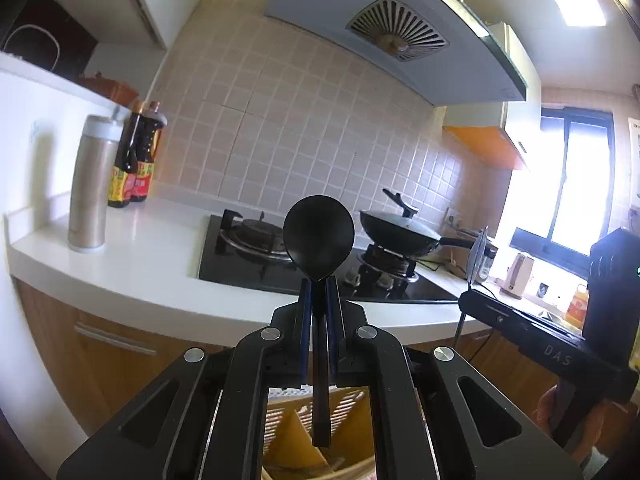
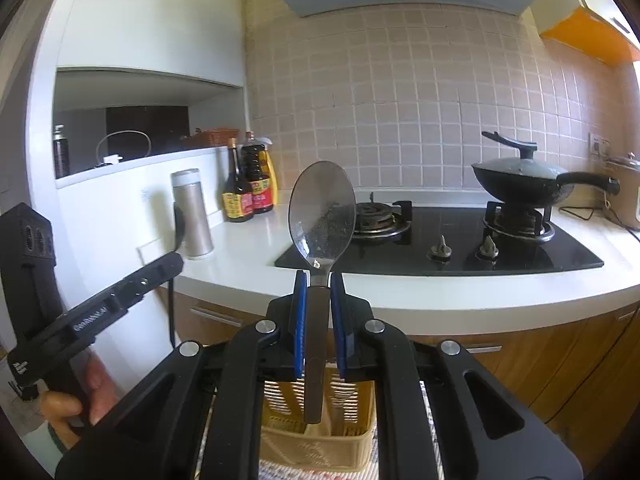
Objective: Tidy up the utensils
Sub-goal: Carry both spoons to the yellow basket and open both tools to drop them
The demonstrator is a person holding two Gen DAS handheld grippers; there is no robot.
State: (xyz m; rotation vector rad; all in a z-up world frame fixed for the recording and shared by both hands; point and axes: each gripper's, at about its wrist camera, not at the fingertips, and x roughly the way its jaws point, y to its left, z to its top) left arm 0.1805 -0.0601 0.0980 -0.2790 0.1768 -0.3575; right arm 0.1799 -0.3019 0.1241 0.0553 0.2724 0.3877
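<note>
The black spoon (image 1: 319,236) stands upright, bowl at 12 o'clock, handle running down to 6 o'clock, with the left gripper (image 1: 319,300) clamped narrowly on its neck. Directly below the handle tip, at 6 o'clock, sits the yellow slotted caddy (image 1: 296,436). The metal spoon (image 2: 322,216) stands the same way, pinched at the neck by the right gripper (image 2: 320,300), its handle end hanging over the caddy's compartments (image 2: 320,436). Both handles seem lined up for a straight drop; neither hand looks clearly nearer. Stove (image 2: 440,240) and wok (image 2: 520,184) lie beyond at 1 o'clock.
</note>
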